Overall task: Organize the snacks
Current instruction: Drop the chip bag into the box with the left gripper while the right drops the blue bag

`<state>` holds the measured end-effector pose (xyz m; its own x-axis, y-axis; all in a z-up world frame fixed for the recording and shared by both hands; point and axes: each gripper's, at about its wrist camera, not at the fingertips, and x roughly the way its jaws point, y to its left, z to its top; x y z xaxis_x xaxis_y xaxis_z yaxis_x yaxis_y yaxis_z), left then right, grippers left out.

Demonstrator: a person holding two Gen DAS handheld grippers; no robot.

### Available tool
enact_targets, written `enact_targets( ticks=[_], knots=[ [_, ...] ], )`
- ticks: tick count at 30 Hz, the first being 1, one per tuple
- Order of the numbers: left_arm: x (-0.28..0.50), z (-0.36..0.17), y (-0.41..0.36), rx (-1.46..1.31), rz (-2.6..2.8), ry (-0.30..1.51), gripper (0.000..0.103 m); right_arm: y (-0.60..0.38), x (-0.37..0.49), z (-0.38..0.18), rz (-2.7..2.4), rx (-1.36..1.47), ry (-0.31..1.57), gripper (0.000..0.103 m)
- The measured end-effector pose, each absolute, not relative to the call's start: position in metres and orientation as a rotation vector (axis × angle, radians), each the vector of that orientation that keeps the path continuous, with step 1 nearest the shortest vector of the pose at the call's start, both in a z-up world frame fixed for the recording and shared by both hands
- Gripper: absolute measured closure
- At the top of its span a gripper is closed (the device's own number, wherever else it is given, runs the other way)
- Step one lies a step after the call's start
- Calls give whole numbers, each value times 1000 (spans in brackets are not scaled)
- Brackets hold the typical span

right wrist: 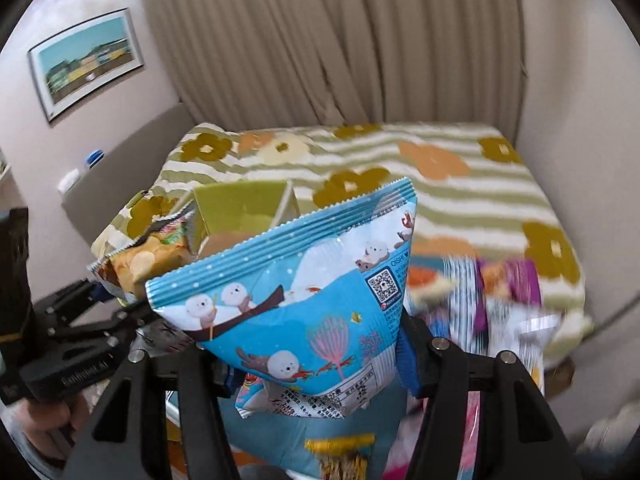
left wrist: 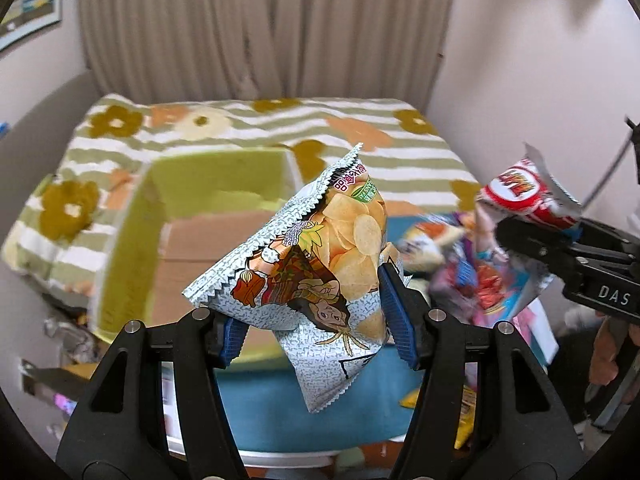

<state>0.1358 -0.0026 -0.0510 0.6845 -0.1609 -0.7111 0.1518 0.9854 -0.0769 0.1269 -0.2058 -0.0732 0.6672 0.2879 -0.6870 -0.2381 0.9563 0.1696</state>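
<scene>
My left gripper (left wrist: 316,324) is shut on a silver potato-chip bag (left wrist: 320,248) with a cartoon figure, held up in the air and tilted left. The blue pads (left wrist: 396,312) press its lower sides. My right gripper (right wrist: 318,372) is shut on a light-blue snack bag (right wrist: 304,292) printed with seals, also lifted. Each view shows the other hand's load: the right gripper (left wrist: 520,236) with the blue bag's red-and-white side (left wrist: 516,196), and the left gripper (right wrist: 100,300) with the chip bag (right wrist: 144,260). Behind both bags stands an open green box (left wrist: 224,184) with a brown cardboard floor.
The green box (right wrist: 240,208) rests at the near edge of a bed with a striped floral blanket (right wrist: 440,184). A blurred heap of several snack packs (right wrist: 500,300) lies to the right. Below is a teal surface (left wrist: 272,408). Curtains and walls close the back.
</scene>
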Motion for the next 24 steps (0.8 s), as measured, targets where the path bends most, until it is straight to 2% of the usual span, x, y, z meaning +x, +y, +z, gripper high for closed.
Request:
enact_targets(
  ticks=[5, 11, 24],
  knots=[
    [168, -39, 42, -48, -98, 798, 47, -169, 168, -60, 367, 38, 787, 48],
    [223, -52, 92, -85, -64, 841, 47, -112, 219, -62, 415, 40, 805, 48],
    [367, -136, 149, -47, -158, 1054, 47, -31, 311, -108, 300, 68, 952, 48]
  ],
)
